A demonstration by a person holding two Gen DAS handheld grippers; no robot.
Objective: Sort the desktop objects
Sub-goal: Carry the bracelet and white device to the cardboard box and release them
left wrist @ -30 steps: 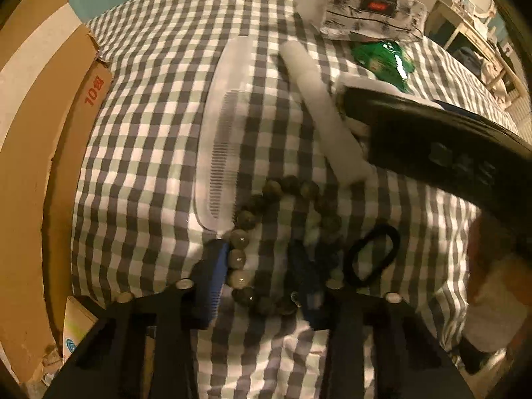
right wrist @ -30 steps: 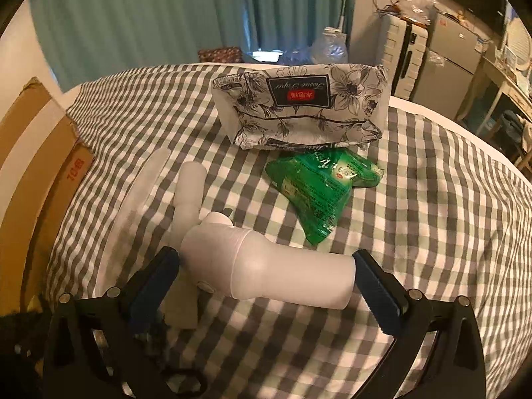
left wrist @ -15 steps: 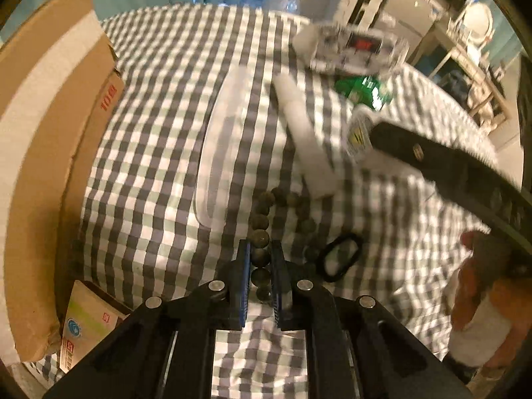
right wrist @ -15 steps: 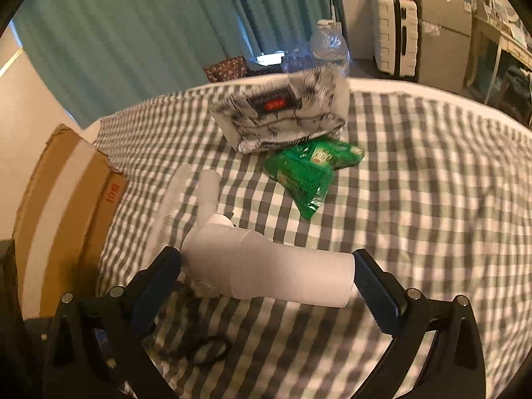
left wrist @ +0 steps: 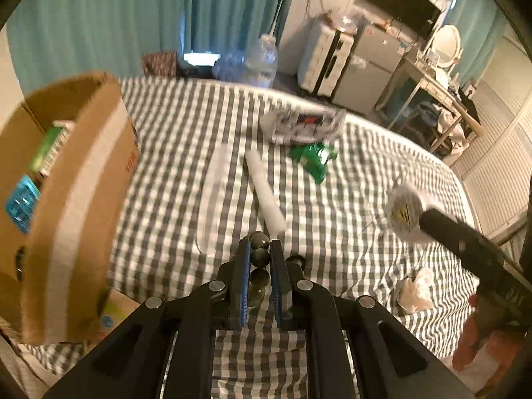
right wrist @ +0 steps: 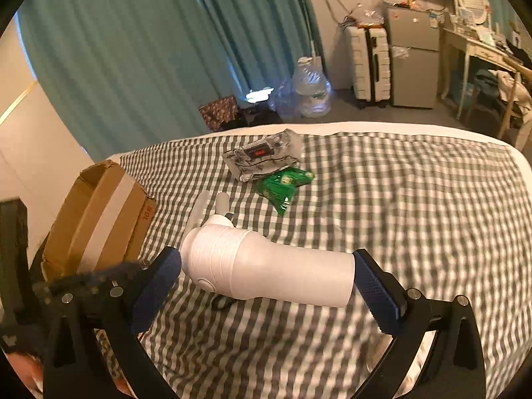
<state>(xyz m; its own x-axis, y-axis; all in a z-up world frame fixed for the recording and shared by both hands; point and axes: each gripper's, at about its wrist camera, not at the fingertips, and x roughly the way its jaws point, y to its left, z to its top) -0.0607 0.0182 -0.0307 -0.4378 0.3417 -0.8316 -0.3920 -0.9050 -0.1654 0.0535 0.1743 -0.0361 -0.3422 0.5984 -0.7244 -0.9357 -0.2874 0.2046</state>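
Observation:
My left gripper (left wrist: 260, 253) is shut on a string of dark round beads (left wrist: 259, 256) and holds it above the checked cloth (left wrist: 349, 199). My right gripper (right wrist: 267, 267) is shut on a white bottle (right wrist: 269, 271), gripped end to end and held sideways above the cloth; the bottle's base also shows in the left wrist view (left wrist: 404, 214). A clear comb (left wrist: 214, 193), a white tube (left wrist: 266, 193), a green packet (right wrist: 282, 188) and a floral tissue pack (right wrist: 262, 158) lie on the cloth.
An open cardboard box (left wrist: 66, 183) with items inside stands at the left, also in the right wrist view (right wrist: 96, 216). A black loop (right wrist: 221, 302) lies on the cloth under the bottle. Crumpled white paper (left wrist: 415, 291) lies at the right. Furniture stands behind.
My left gripper closed on the beads and lifted them off the cloth. My right gripper rose with the white bottle. Both views now look further across the room.

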